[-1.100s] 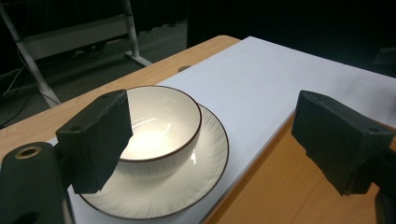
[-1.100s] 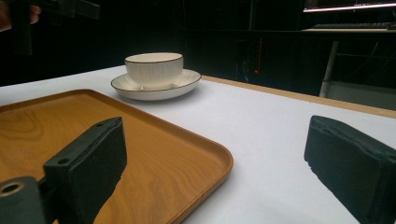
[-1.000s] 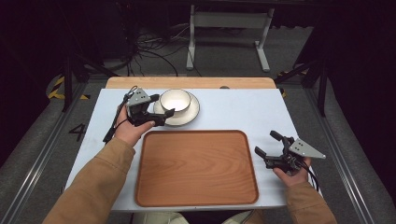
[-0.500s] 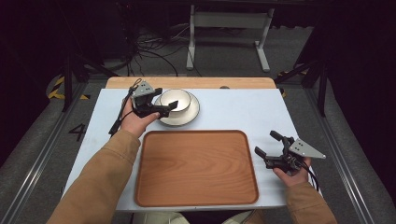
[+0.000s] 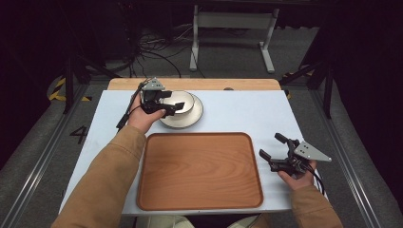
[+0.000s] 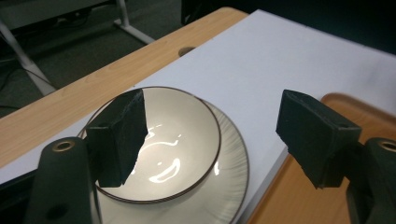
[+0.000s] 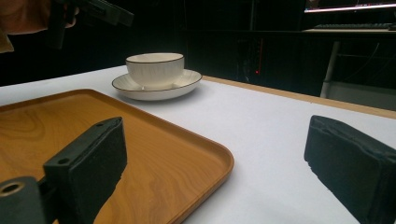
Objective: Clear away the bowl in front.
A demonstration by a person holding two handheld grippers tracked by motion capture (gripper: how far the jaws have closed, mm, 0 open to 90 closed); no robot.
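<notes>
Over the bowl: left gripper (image 5: 175,107) – jaws spread, hiding part of bowl (image 6: 177,140)
Counted: one bowl, one saucer (image 6: 231,186), one tray (image 5: 199,171)
Right gripper (image 5: 274,151): spread – holding nothing

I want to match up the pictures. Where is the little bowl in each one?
High view: the bowl is at the far left of the table, on its saucer, under the left claw.
Left gripper view: bowl low and left of middle, between the open jaws.
Right gripper view: bowl upper left, far off.
Shared landmark: the wooden tray beside it.
</notes>
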